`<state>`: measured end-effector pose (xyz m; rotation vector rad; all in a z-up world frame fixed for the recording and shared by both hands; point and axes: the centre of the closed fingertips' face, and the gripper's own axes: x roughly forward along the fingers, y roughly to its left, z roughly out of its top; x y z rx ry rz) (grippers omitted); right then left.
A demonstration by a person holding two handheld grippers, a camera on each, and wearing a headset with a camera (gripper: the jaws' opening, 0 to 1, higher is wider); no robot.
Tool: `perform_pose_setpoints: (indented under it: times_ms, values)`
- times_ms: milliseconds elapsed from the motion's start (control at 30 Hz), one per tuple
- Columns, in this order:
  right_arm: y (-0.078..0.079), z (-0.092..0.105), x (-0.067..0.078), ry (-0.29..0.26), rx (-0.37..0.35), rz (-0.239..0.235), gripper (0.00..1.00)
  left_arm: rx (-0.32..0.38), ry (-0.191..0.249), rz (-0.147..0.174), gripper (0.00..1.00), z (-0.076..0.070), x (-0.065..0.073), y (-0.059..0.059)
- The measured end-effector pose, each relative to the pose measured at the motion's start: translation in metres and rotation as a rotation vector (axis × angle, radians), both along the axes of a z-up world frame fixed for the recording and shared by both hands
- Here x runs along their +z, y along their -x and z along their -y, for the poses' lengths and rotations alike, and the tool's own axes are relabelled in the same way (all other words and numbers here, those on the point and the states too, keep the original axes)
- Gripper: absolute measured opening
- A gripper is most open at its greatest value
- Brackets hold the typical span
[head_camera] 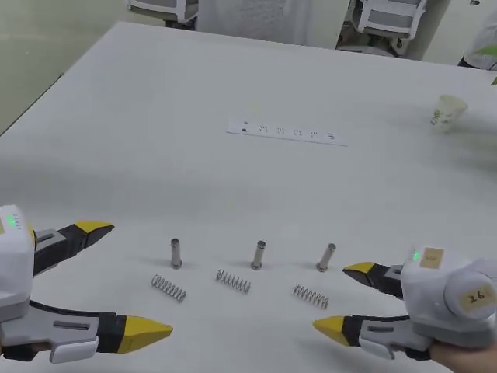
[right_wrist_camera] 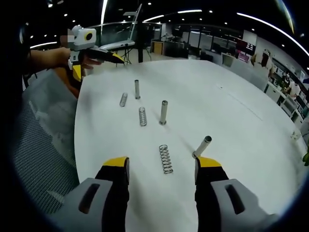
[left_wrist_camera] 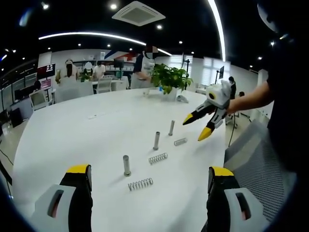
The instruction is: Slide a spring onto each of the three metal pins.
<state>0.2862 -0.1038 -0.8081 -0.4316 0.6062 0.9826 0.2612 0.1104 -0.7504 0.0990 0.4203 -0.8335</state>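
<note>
Left gripper (head_camera: 136, 280) — fingers spread wide, nothing between them. Right gripper (head_camera: 332, 298) — fingers also apart, empty.

Between the two sets of fingertips, three pins stand in a row on the table (head_camera: 233, 171):
- left pin (head_camera: 175, 253), just ahead of the left fingers
- middle pin (head_camera: 258, 255), well apart from both grippers
- right pin (head_camera: 326, 257), just beside the right gripper's farther fingertip

Springs lie flat, each near its pin and not touching it:
- left spring (head_camera: 168, 288), ahead of the gap between the left fingers
- middle spring (head_camera: 233, 280), midway between the grippers
- right spring (head_camera: 311, 295), just off the right fingertips

All three pins bare.
</note>
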Motion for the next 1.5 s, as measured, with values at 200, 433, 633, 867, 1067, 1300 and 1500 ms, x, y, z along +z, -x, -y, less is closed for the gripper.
perform_pose_setpoints:
  times_ms: [200, 433, 633, 867, 1067, 1300, 1500]
  values:
    - [-0.005, -0.005, -0.001, 0.01, 0.017, -0.007, 0.5, 0.003, 0.0, 0.001, 0.98, -0.001, 0.0, 0.0]
    - [-0.008, -0.011, -0.006, 0.027, 0.033, -0.028, 0.46, 0.002, 0.002, -0.002, 0.98, 0.0, 0.0, 0.002]
    - [-0.011, -0.013, -0.015, 0.061, 0.045, -0.062, 0.38, 0.002, 0.0, -0.002, 0.98, -0.001, -0.001, 0.001]
    - [-0.014, -0.015, -0.024, 0.091, 0.059, -0.097, 0.32, 0.006, 0.0, -0.002, 0.98, -0.002, -0.001, 0.002]
    - [-0.012, -0.013, -0.035, 0.137, 0.084, -0.13, 0.26, 0.008, -0.001, 0.001, 0.98, -0.003, 0.0, 0.003]
    - [-0.011, -0.009, -0.043, 0.155, 0.077, -0.161, 0.24, 0.004, 0.001, -0.001, 0.98, -0.001, 0.0, 0.006]
    - [-0.011, -0.009, -0.043, 0.166, 0.088, -0.154, 0.21, 0.003, 0.001, -0.003, 0.98, -0.001, 0.0, 0.007]
